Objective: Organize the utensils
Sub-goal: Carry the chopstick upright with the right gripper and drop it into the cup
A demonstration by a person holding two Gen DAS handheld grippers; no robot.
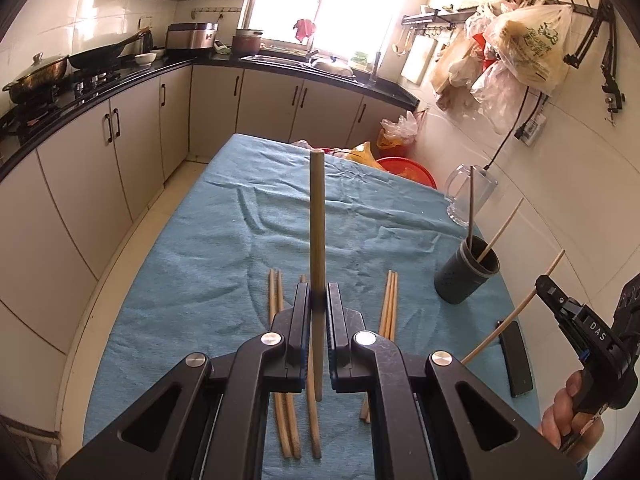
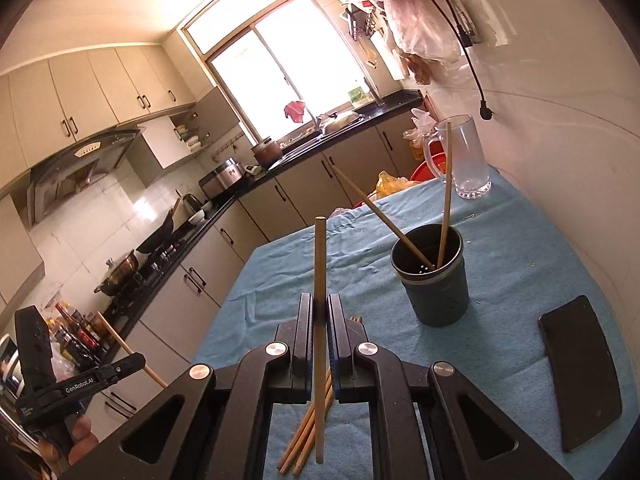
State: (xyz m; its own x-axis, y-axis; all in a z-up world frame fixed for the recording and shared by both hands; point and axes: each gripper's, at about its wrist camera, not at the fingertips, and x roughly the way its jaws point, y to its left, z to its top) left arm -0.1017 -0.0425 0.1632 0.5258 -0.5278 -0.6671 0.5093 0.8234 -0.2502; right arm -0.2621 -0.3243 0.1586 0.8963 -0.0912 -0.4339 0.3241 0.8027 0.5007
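My left gripper is shut on a wooden chopstick and holds it upright above the blue tablecloth. My right gripper is shut on another chopstick, also upright. It shows at the right of the left wrist view with its chopstick slanting. Several loose chopsticks lie on the cloth under the left gripper and to its right. A dark utensil holder stands on the right with two chopsticks in it.
A clear glass mug stands behind the holder near the wall. A black phone lies on the cloth at right. Kitchen cabinets and counter run along the left and far side. A red basin sits beyond the table.
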